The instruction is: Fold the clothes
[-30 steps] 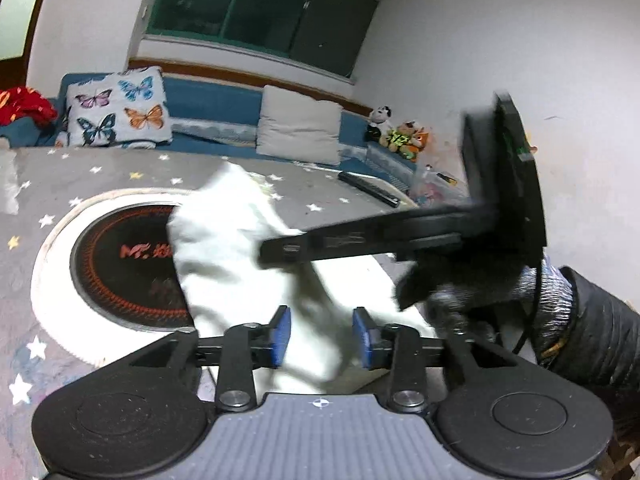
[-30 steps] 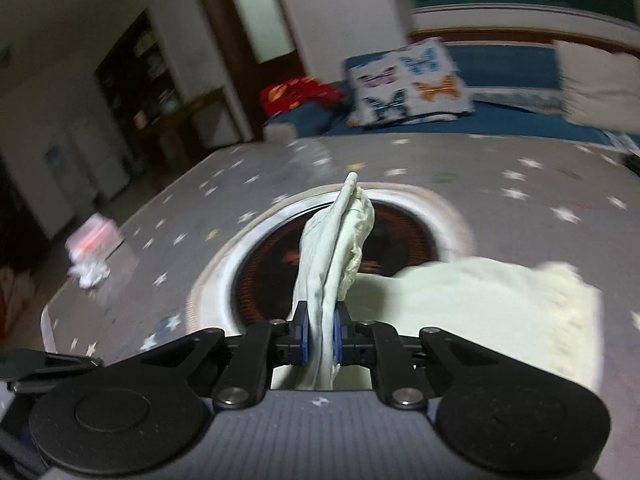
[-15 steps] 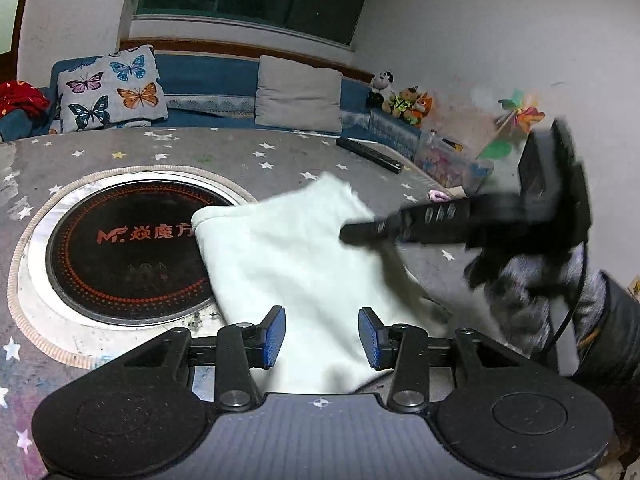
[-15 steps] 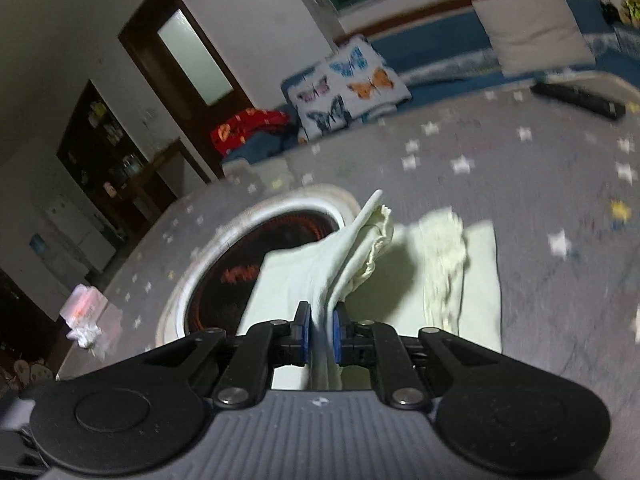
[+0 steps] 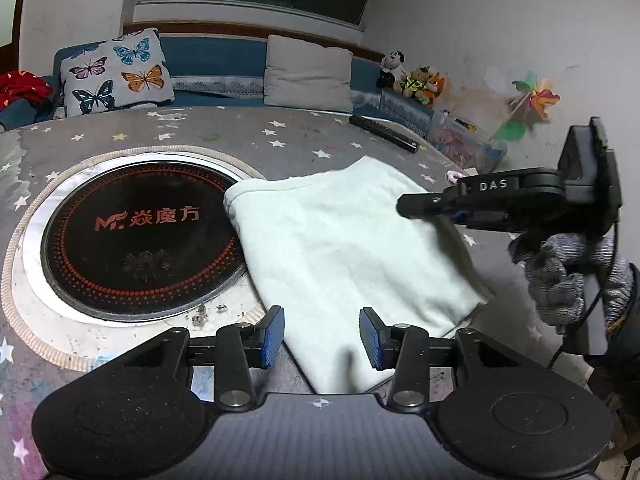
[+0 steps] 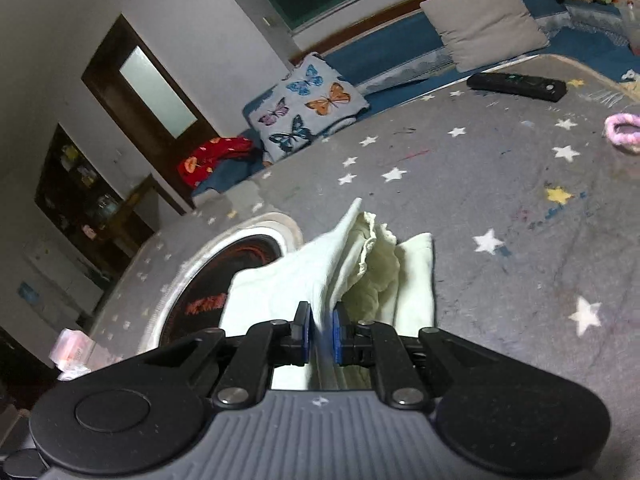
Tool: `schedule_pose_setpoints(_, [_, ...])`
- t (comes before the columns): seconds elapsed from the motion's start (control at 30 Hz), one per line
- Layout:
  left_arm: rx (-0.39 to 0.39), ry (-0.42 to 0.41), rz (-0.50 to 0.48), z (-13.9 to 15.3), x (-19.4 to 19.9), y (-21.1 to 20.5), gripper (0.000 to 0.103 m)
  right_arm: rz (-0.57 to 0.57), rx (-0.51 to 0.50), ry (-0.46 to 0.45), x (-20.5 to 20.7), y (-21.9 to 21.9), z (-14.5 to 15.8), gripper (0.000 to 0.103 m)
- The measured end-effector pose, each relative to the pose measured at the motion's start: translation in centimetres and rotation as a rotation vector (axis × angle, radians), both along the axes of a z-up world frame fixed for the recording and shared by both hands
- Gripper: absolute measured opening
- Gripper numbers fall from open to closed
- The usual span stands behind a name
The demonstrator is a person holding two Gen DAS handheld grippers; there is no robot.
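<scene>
A pale cream garment (image 5: 344,248) lies folded flat on the grey star-print table cover, its left edge over the round cooktop. My left gripper (image 5: 322,338) is open and empty, hovering above the garment's near edge. My right gripper (image 6: 320,338) is shut on a raised fold of the garment (image 6: 348,256), with the ruffled hem hanging beside it. In the left wrist view the right gripper (image 5: 424,206) shows at the right, over the garment's right side.
A round black cooktop (image 5: 140,236) with a white rim is set into the table at left. A black remote (image 5: 384,136) and a pink hair tie (image 6: 624,132) lie farther back. Cushions and a bench stand behind the table (image 5: 280,132).
The right gripper has carried the held fold rightward across the garment and lowered it, so the garment now lies flatter. The left gripper has stayed open and drawn back a little.
</scene>
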State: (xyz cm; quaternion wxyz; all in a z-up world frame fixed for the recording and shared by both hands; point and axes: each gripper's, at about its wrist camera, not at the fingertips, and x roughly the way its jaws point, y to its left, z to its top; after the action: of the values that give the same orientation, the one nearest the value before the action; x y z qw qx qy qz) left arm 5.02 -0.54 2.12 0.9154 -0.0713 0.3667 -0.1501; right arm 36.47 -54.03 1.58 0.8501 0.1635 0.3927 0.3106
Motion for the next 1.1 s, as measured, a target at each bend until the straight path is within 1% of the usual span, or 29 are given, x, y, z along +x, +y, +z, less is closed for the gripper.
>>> schedule_pose_setpoints(0.03, [0.002, 0.002, 0.0, -0.1, 0.1, -0.1, 0.045, -0.007, -0.02, -0.002, 0.1, 0.0, -0.2, 0.011])
schedule_pose_setpoints(0.13, [0.012, 0.011, -0.005, -0.4, 0.5, -0.4, 0.045, -0.02, -0.022, 0.012, 0.2, -0.5, -0.9, 0.013])
schedule_pose_setpoints(0.17, [0.017, 0.014, -0.008, -0.5, 0.5, -0.5, 0.045, -0.026, -0.025, 0.004, -0.1, -0.8, -0.8, 0.017])
schedule_pose_setpoints(0.23, [0.024, 0.02, -0.015, -0.7, 0.6, -0.6, 0.045, -0.039, -0.033, -0.012, -0.8, -1.5, -0.5, 0.018])
schedule_pose_setpoints(0.37, [0.028, 0.024, -0.028, -1.0, 0.7, -0.9, 0.045, -0.032, -0.089, -0.063, -2.9, -2.4, 0.7, 0.018])
schedule_pose_setpoints(0.4, [0.028, 0.023, -0.033, -0.9, 0.7, -1.0, 0.045, -0.015, -0.098, -0.072, -3.7, -2.5, 0.8, 0.018])
schedule_pose_setpoints(0.53, [0.035, 0.017, -0.058, -0.9, 0.7, -1.8, 0.045, 0.024, -0.147, -0.072, -6.7, -3.3, 0.0, 0.018])
schedule_pose_setpoints(0.63, [0.048, 0.015, -0.077, -1.0, 0.6, -2.2, 0.045, -0.029, -0.191, -0.046, -8.0, -4.8, -1.5, 0.018])
schedule_pose_setpoints(0.73, [0.059, 0.014, -0.087, -1.1, 0.5, -2.4, 0.045, -0.123, -0.18, -0.02, -8.8, -7.2, -1.8, 0.018])
schedule_pose_setpoints(0.8, [0.066, 0.013, -0.092, -1.2, 0.4, -2.6, 0.045, -0.163, -0.188, -0.033, -9.3, -8.3, -1.4, 0.018])
schedule_pose_setpoints(0.87, [0.07, 0.01, -0.099, -1.2, 0.4, -2.8, 0.045, -0.168, -0.189, -0.063, -9.8, -8.7, -0.7, 0.018])
schedule_pose_setpoints(0.93, [0.071, 0.005, -0.109, -1.1, 0.5, -3.3, 0.045, -0.154, -0.174, -0.102, -10.1, -8.3, 0.2, 0.018])
schedule_pose_setpoints(1.0, [0.075, 0.001, -0.115, -1.0, 0.6, -3.6, 0.045, -0.111, -0.148, -0.133, -10.4, -7.3, 0.7, 0.018])
schedule_pose_setpoints(1.1, [0.085, -0.004, -0.115, -0.8, 0.9, -3.7, 0.045, -0.036, -0.129, -0.153, -10.3, -5.2, 0.6, 0.018])
